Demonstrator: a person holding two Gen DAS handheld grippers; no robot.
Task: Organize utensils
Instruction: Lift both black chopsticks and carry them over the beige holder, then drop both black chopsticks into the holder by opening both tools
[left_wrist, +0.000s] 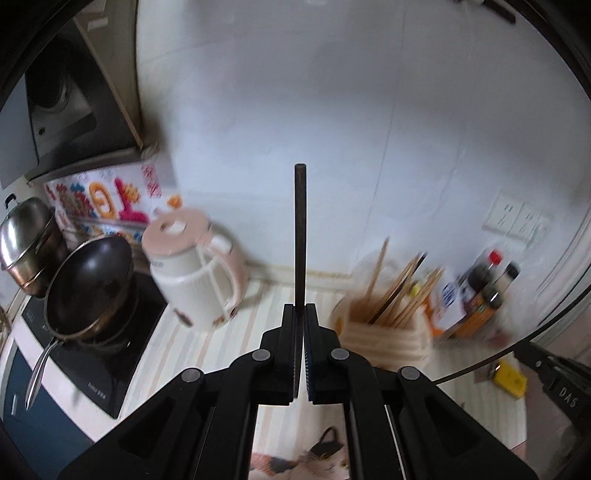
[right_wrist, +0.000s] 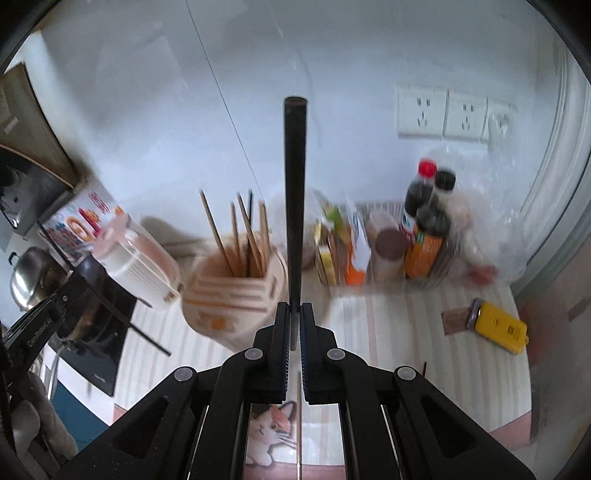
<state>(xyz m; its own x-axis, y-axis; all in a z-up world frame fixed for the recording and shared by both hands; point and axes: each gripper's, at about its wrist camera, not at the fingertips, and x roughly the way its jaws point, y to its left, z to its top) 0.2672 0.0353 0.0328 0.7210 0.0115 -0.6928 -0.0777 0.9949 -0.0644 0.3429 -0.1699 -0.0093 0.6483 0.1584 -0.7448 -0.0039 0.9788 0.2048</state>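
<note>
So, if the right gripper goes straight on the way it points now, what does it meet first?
Probably the utensil holder, just ahead and slightly left of the right gripper, which is shut on a dark chopstick. Depth is unclear, so the chopstick might pass beside it toward the wall.

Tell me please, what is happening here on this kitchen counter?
A person is sorting chopsticks with two handheld grippers. The left gripper is shut on one dark chopstick, and the right gripper is shut on another. Both are above the counter, near the chopstick holder, which already contains several wooden chopsticks.
</note>
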